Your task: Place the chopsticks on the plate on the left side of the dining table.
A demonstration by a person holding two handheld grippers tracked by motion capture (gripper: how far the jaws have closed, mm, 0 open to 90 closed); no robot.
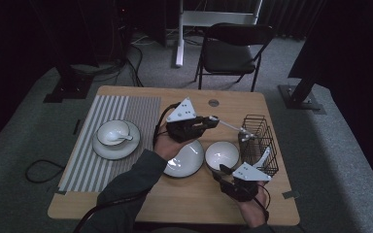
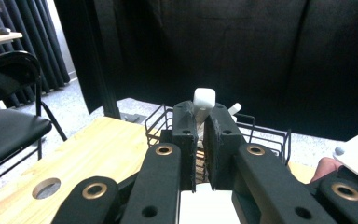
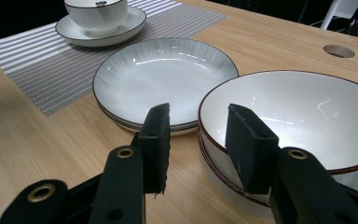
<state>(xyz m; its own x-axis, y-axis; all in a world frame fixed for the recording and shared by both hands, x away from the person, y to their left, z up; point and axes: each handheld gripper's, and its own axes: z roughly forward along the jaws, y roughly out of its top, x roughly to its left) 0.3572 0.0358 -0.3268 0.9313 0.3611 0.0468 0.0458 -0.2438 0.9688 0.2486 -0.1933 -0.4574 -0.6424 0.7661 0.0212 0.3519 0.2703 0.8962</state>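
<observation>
My left gripper (image 1: 212, 120) is raised over the middle of the table and shut on a long white utensil (image 1: 230, 127), whose far end reaches the black wire basket (image 1: 260, 143). In the left gripper view the utensil's square white end (image 2: 203, 99) sticks up between the closed jaws of that gripper (image 2: 200, 119), with the basket (image 2: 265, 135) just behind. My right gripper (image 1: 219, 171) stands open near the table's front right. In the right gripper view its jaws (image 3: 198, 140) hold nothing, just short of the rim of a white bowl (image 3: 303, 116).
A shallow white plate (image 1: 184, 158) lies left of the bowl (image 1: 222, 154). A small bowl with a spoon on a saucer (image 1: 114, 135) sits on the striped placemat (image 1: 102, 160). A cable hole (image 1: 213, 102) is at the table's back edge, and a black chair (image 1: 233, 48) stands beyond.
</observation>
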